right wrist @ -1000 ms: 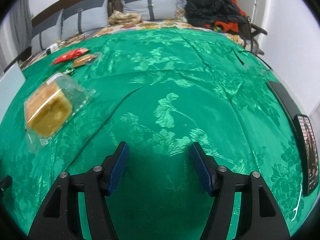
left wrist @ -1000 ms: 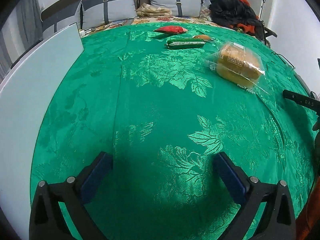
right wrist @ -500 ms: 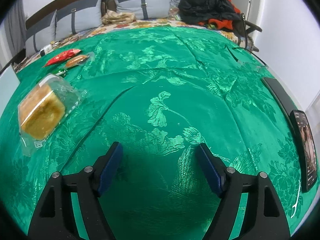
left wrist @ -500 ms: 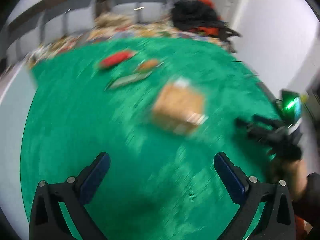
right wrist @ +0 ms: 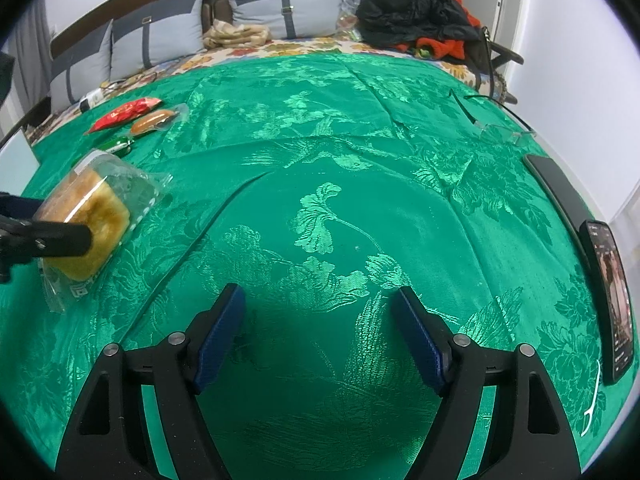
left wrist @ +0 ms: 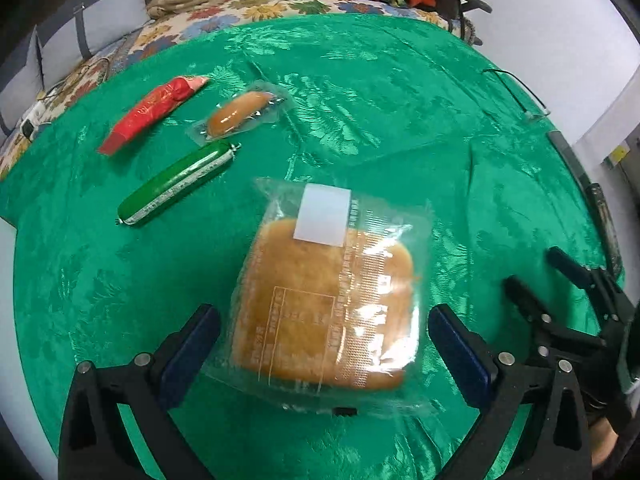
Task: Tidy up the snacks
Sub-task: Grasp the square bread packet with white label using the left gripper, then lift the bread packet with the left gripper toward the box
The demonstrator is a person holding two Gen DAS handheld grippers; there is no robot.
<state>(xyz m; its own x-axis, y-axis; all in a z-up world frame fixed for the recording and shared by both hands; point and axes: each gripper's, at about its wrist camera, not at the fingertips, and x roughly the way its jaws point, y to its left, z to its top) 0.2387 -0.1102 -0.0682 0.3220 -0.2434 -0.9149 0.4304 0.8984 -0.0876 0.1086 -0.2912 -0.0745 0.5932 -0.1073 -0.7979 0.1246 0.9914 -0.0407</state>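
Observation:
A bread loaf in a clear bag [left wrist: 328, 304] lies on the green cloth [left wrist: 400, 120]. My left gripper [left wrist: 324, 344] is open, its jaws either side of the loaf, apart from it. Beyond lie a green sausage stick [left wrist: 176, 184], a small bun in clear wrap [left wrist: 240, 114] and a red packet [left wrist: 154, 110]. My right gripper [right wrist: 320, 336] is open and empty over bare cloth. In the right wrist view the loaf [right wrist: 92, 220] is at far left with a left finger [right wrist: 44, 238] in front of it; the other snacks [right wrist: 132, 118] lie behind.
A phone [right wrist: 612, 296] and a dark bar [right wrist: 556, 184] lie along the right table edge, with a cable [right wrist: 500, 124]. A white board [left wrist: 8, 320] borders the left. A bed with pillows [right wrist: 280, 4] and dark clothes [right wrist: 416, 12] stands behind.
My left gripper swung right and forward to the bread loaf, which now sits between its open jaws. My right gripper opened wider and stayed about where it was.

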